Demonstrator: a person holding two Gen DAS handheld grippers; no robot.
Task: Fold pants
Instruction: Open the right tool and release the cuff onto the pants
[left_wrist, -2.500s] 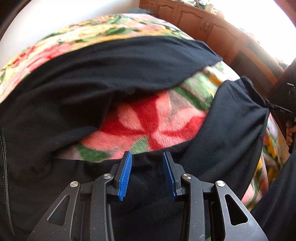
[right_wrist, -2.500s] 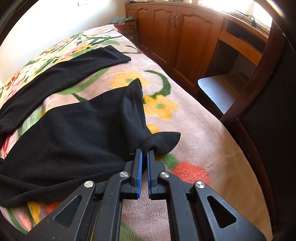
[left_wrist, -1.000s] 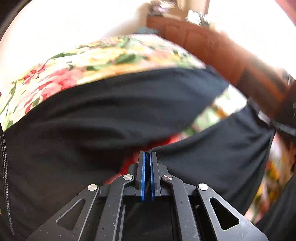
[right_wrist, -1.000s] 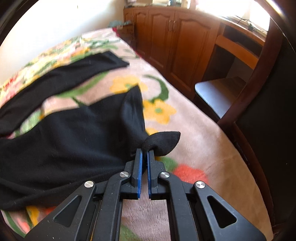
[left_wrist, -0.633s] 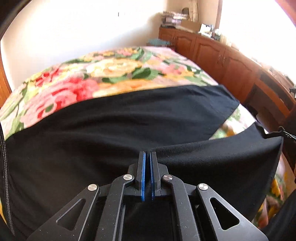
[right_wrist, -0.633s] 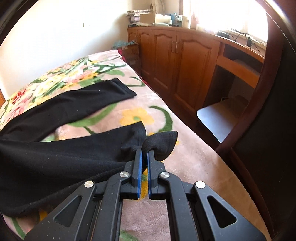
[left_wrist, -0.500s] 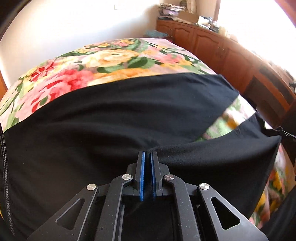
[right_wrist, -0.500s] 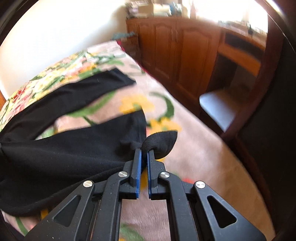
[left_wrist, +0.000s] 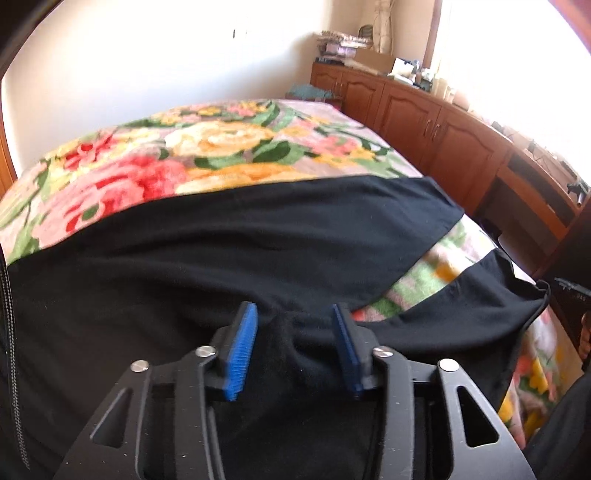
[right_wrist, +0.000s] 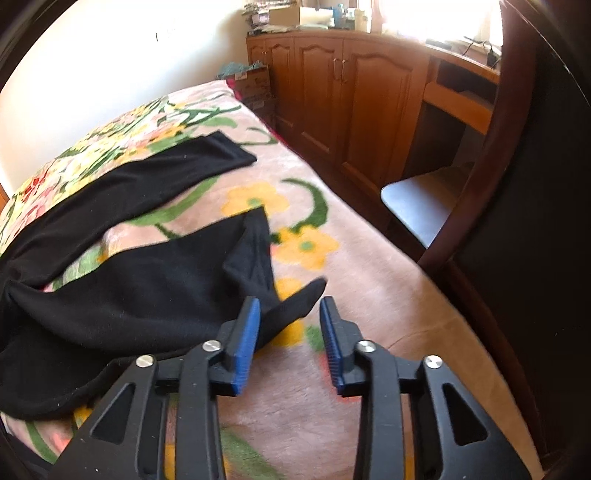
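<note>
Releasing black pants (left_wrist: 236, 251) spread on floral bed (left_wrist: 207, 147); left hand-held gripper (left_wrist: 293, 347) jaws opening, crotch fabric bunched between pads, unclamped; right hand-held gripper (right_wrist: 290, 334) jaws opening, cuff tip (right_wrist: 299, 299) slack between them. Soft, light, limp fleece, likely sags and wrinkles; best pinched at hem corners or waistband edge

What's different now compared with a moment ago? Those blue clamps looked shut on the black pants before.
Both have let go. The left gripper and the right gripper were pinched shut on the black pants; now their fingers are opening, with cloth lying loose between them. The near leg was carried toward the far leg, but a strip of blanket shows between them. The flowered blanket and far leg stayed put.
</note>
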